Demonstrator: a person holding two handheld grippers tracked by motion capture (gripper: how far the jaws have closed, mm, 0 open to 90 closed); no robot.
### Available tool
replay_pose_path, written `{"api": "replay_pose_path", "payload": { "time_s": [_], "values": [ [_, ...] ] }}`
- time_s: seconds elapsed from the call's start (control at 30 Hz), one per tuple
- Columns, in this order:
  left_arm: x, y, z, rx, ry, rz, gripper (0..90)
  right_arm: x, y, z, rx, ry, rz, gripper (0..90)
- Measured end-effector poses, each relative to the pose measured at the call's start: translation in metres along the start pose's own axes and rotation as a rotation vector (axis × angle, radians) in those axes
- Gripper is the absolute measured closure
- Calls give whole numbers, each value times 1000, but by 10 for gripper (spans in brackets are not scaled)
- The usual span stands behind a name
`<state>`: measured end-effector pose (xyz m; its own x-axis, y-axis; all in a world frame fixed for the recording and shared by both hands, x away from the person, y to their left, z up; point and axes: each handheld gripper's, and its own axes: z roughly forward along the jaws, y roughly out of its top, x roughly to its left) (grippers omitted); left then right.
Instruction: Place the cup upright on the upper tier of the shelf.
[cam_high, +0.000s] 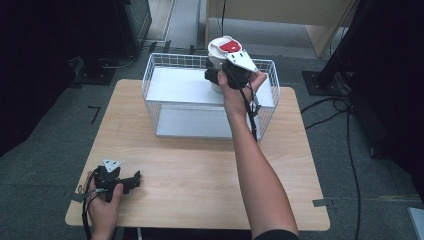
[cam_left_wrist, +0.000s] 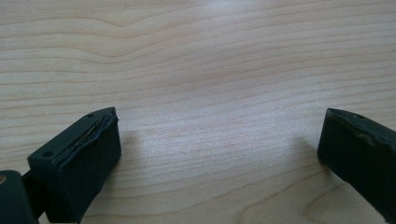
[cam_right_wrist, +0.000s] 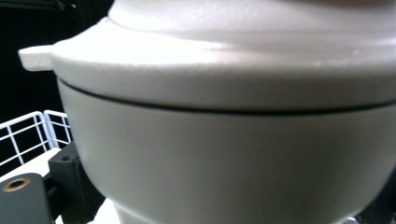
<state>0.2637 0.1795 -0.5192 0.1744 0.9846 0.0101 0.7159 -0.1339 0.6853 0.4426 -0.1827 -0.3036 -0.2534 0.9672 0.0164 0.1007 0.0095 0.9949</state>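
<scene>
A white lidded pot (cam_high: 216, 60) with a red patch on its lid stands on the upper shelf of a white wire rack (cam_high: 175, 85) at the table's far side. My right gripper (cam_high: 214, 76) reaches over the rack and is shut on the pot's body, jaws on either side. In the right gripper view the pot (cam_right_wrist: 224, 140) is very close, with its lid rim and a small tab at the left, and the right gripper (cam_right_wrist: 219, 200) hugs its lower wall. My left gripper (cam_high: 134, 181) lies low on the wooden table (cam_high: 200, 175), open, holding nothing; between the left gripper (cam_left_wrist: 219, 135) jaws is bare wood.
The rack has a lower shelf (cam_high: 190, 122) and wire walls around it. Black stands and cables (cam_high: 345, 115) lie on the grey floor to the right. A wooden panel (cam_high: 280, 12) stands behind the table.
</scene>
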Motion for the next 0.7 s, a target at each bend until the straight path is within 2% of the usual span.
{"api": "replay_pose_path", "payload": {
  "time_s": [0.17,0.33,0.4,0.53,0.6,0.7],
  "values": [
    [0,0,0,-1,0,1,0,3,-4,-1,1,2,-11,66],
    [0,0,0,0,0,2,0,-1,-5,-2,-2,0,21,66],
    [0,0,0,-1,0,1,0,-2,-5,-4,4,16,40,60],
    [0,0,0,-1,0,1,0,-3,-3,-7,6,33,68,6],
    [0,0,0,-1,1,0,0,-3,-1,-9,13,52,72,0],
    [0,0,0,-1,1,1,0,-3,-1,-11,19,51,58,0]
  ]
}}
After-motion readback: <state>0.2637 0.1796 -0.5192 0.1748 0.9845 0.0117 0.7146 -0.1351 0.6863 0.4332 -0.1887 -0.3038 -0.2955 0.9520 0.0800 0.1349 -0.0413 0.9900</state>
